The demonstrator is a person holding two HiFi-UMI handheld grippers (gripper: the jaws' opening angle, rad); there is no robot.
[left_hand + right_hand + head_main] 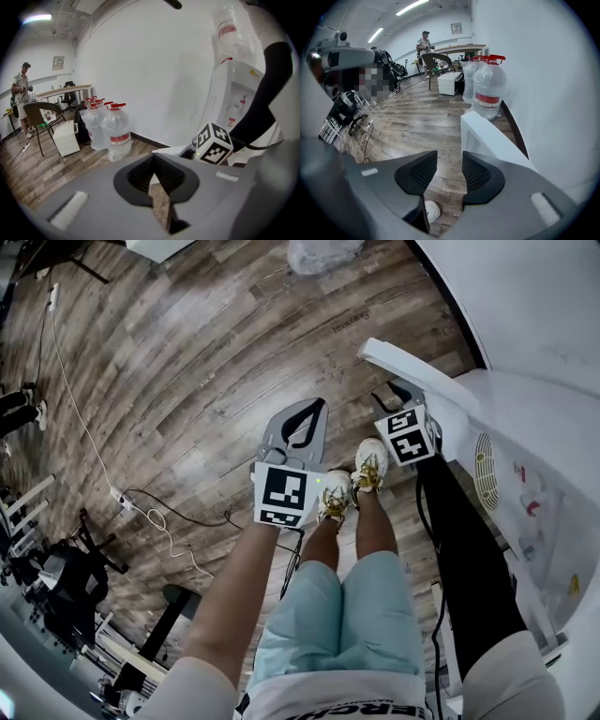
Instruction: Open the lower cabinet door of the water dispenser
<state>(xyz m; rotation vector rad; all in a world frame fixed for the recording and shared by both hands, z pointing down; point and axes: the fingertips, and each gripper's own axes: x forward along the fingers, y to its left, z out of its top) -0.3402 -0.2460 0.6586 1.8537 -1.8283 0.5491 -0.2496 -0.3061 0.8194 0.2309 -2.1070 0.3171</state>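
The white water dispenser (525,474) stands at the right in the head view. Its lower cabinet door (412,367) is swung out over the wooden floor. My right gripper (398,395) hangs beside the door's edge, pointing steeply down. In the right gripper view the right gripper (449,161) is open with only floor in the gap, and the white door panel (492,136) rises just beyond its right jaw, apart from it. My left gripper (317,407) is held in front of the person's legs, away from the door. The left gripper (154,164) is shut and empty; the dispenser (234,93) shows at the right behind it.
Several large water bottles (115,131) stand against the white wall beyond the dispenser. A white cable (84,427) and a power strip (120,498) lie on the floor at the left. A chair (42,115), a white box (65,138) and a standing person (21,89) are farther off.
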